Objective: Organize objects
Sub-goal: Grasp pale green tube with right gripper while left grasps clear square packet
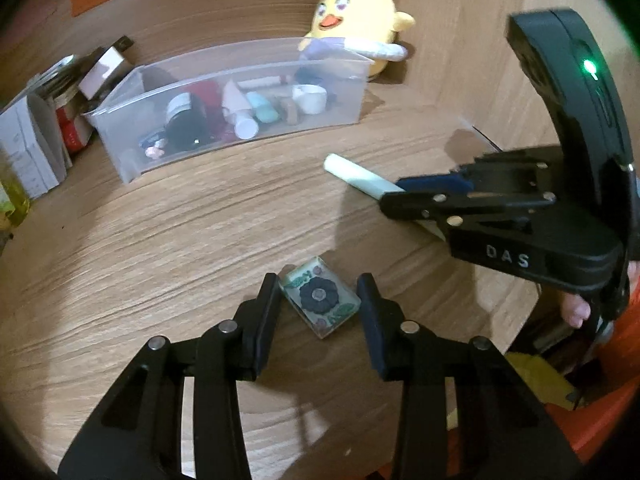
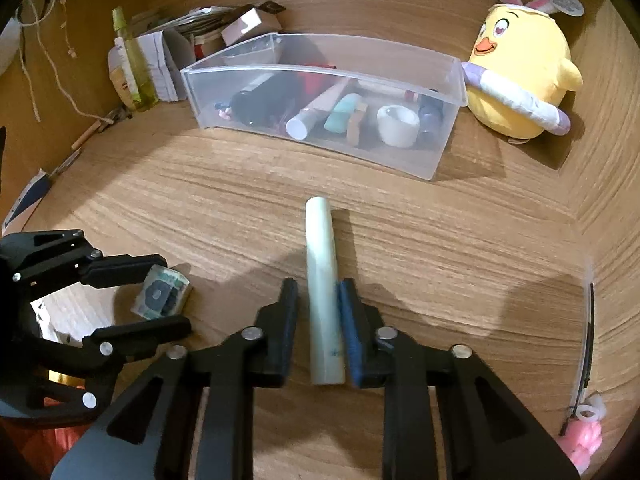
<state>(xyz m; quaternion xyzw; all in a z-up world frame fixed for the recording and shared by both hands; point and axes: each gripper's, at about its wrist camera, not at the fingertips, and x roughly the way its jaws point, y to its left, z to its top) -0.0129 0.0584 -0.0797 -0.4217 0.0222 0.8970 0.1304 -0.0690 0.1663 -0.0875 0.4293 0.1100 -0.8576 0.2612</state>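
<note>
A small clear block with a dark flower print lies on the wooden table, and my left gripper is shut on it, a pad against each side. The right wrist view shows that left gripper at the lower left, the block between its fingers. My right gripper is shut on a pale green tube that sticks out forward past its fingertips. In the left wrist view the right gripper comes in from the right, with the tube pointing toward the clear plastic bin.
The bin holds several small items, among them a white cup, a teal piece and a dark bottle. A yellow chick plush sits at its right end. Cardboard boxes and a green bottle stand at its left. A pink toy lies at the lower right.
</note>
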